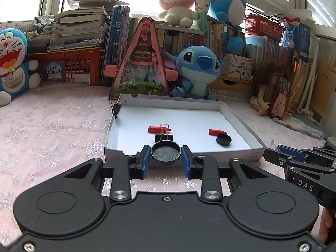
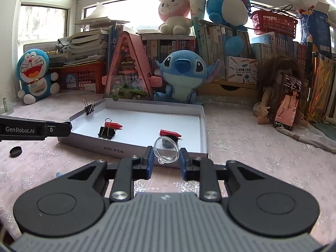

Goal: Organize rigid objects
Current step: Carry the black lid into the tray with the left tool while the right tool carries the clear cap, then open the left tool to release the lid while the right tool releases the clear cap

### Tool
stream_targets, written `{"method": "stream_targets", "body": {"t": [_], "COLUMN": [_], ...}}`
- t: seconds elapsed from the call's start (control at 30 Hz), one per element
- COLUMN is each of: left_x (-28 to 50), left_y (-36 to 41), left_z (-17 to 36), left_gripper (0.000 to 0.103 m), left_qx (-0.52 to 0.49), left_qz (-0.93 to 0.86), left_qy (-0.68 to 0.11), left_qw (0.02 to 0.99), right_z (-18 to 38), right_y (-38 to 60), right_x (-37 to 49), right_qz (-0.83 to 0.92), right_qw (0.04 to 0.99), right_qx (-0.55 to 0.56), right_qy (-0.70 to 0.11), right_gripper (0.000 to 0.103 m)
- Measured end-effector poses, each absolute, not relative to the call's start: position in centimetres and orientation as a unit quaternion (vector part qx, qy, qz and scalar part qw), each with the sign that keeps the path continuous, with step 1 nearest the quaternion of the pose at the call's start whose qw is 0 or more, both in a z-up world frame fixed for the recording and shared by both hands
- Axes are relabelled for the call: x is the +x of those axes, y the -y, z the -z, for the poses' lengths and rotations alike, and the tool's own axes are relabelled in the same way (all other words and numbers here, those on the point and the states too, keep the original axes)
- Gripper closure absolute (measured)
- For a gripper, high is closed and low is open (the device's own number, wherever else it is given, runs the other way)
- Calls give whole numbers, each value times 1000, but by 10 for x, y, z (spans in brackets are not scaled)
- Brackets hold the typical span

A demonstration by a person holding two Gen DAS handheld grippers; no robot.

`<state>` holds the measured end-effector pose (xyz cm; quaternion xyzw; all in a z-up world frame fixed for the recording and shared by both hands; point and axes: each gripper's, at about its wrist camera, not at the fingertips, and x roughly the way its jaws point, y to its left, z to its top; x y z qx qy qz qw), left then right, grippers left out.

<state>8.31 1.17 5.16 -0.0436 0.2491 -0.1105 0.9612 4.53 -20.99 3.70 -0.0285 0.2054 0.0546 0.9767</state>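
Grippers are both carrying loads toward the white tray [image 1: 241, 119]: left gripper [image 1: 166, 157] is clamping a black round lid [image 1: 166, 152], right gripper [image 2: 166, 157] is clamping a clear cap [image 2: 166, 150]; each needs lowering over the tray's near wall, then releasing.

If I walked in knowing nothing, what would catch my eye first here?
Probably the blue Stitch plush sitting behind the white box lid, with the pink bunny up on the books. Up close, the left gripper pinches a round black cap, and the right gripper a clear disc.
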Motion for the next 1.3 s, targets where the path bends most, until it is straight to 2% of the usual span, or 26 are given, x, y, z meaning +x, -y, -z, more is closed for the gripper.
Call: {"method": "stream_targets", "body": {"t": [0.3, 0.6, 1.03, 1.3], "left_x": [124, 166, 189, 197], "left_y": [-3, 0, 8, 10], "left_z": [-52, -39, -27, -21], "left_gripper": [74, 74, 74, 74], "left_qx": [-56, -74, -59, -61], "left_qz": [115, 117, 108, 105], "left_qy": [-267, -322, -346, -357], "left_qw": [955, 937, 930, 926], "right_z": [-35, -29, -26, -23], "right_y": [204, 208, 206, 204], "right_x": [85, 127, 174, 186], "right_qz": [-53, -76, -78, -79], "right_qw": [973, 951, 915, 904], "right_qx": [-50, -13, -19, -28], "right_qy": [-219, -299, -395, -420], "right_gripper": [73, 73, 72, 72]}}
